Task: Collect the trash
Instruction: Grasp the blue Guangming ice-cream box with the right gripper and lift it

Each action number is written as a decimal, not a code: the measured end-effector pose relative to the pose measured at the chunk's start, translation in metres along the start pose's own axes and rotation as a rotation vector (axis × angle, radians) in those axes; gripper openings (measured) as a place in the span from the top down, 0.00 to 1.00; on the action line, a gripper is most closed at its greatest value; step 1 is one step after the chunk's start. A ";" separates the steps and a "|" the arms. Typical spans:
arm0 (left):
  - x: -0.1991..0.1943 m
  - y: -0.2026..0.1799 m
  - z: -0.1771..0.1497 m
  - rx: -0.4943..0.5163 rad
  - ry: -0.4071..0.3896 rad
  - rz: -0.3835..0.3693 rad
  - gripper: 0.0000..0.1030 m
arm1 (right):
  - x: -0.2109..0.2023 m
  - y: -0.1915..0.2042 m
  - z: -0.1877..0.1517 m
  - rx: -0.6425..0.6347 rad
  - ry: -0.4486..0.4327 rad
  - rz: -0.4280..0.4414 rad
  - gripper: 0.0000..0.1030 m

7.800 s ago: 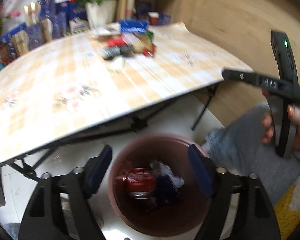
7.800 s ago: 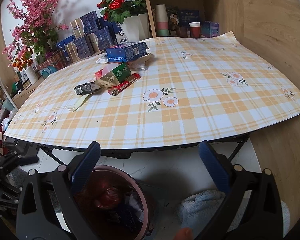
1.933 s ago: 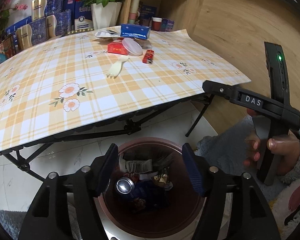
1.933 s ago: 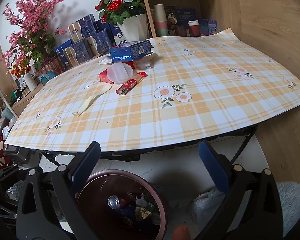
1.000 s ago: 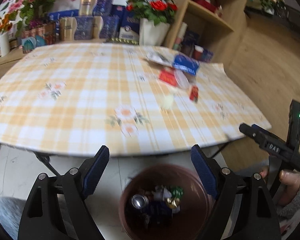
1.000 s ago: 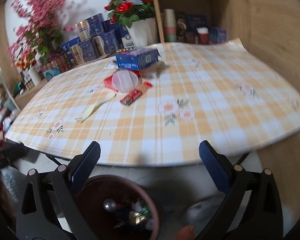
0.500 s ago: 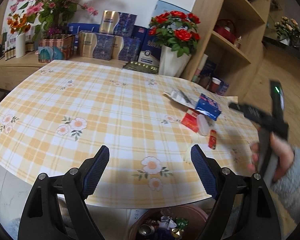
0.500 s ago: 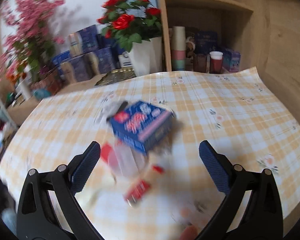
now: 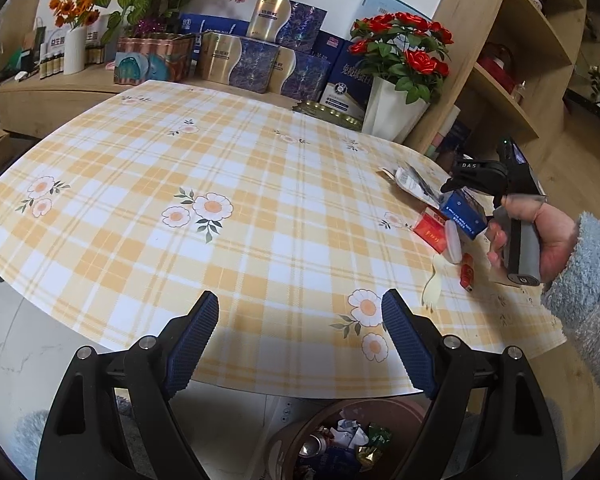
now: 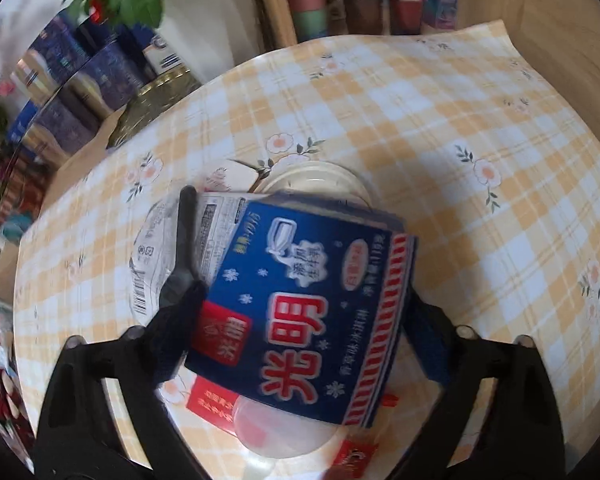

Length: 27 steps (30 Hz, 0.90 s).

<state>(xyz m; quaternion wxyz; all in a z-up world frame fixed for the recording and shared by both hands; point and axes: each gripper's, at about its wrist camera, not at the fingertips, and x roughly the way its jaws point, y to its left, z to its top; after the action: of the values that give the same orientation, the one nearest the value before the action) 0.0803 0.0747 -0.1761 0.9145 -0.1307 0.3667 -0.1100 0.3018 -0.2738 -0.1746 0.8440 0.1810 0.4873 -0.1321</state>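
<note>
Right tool (image 10: 300, 320) moved over blue box (image 10: 304, 308), closing

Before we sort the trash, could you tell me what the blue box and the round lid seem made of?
Blue box: likely printed cardboard, slightly glossy, with folded edges and flat panels. Round lid: seemingly thin translucent plastic; the red pack shows through it.

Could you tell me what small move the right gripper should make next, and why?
Probably finish closing on the blue carton. The right gripper straddles it, its fingers closing at each side but not yet clearly pressing; the bin waits below the table edge.
</note>
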 end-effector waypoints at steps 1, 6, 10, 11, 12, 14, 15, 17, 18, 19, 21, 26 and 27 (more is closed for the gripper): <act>0.000 -0.001 0.000 0.001 0.001 -0.003 0.21 | -0.006 -0.001 -0.001 -0.019 -0.021 0.015 0.15; 0.010 -0.018 0.001 0.047 0.028 -0.044 0.21 | -0.047 -0.024 -0.015 -0.086 -0.128 0.141 0.17; 0.021 -0.047 0.006 0.128 0.045 -0.103 0.21 | -0.075 -0.060 -0.037 -0.110 -0.207 0.247 0.18; 0.027 -0.059 0.008 0.153 0.056 -0.123 0.21 | -0.081 -0.072 -0.047 -0.121 -0.231 0.258 0.18; 0.031 -0.066 0.009 0.165 0.065 -0.135 0.21 | -0.086 -0.083 -0.057 -0.130 -0.248 0.263 0.18; 0.045 -0.089 0.011 0.196 0.098 -0.172 0.21 | -0.093 -0.102 -0.074 -0.131 -0.270 0.265 0.18; 0.052 -0.101 0.013 0.211 0.112 -0.189 0.21 | -0.096 -0.112 -0.083 -0.128 -0.282 0.266 0.18; 0.067 -0.123 0.015 0.231 0.140 -0.233 0.23 | -0.103 -0.132 -0.103 -0.122 -0.308 0.260 0.18; 0.077 -0.135 0.018 0.230 0.164 -0.271 0.28 | -0.104 -0.140 -0.112 -0.117 -0.314 0.260 0.18; 0.089 -0.144 0.021 0.212 0.202 -0.307 0.37 | -0.105 -0.145 -0.117 -0.110 -0.316 0.264 0.18; 0.112 -0.156 0.028 0.148 0.262 -0.351 0.45 | -0.105 -0.157 -0.127 -0.087 -0.315 0.277 0.19; 0.159 -0.171 0.045 0.050 0.309 -0.351 0.61 | -0.111 -0.178 -0.137 -0.040 -0.334 0.312 0.19; 0.168 -0.173 0.047 0.039 0.321 -0.336 0.62 | -0.111 -0.181 -0.136 -0.031 -0.336 0.320 0.19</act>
<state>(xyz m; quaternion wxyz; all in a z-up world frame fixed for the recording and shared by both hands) 0.2133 -0.1308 -0.1958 0.8156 -0.1530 0.4785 -0.2871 0.0695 -0.3719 -0.1726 0.9262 0.2183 0.3069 -0.0173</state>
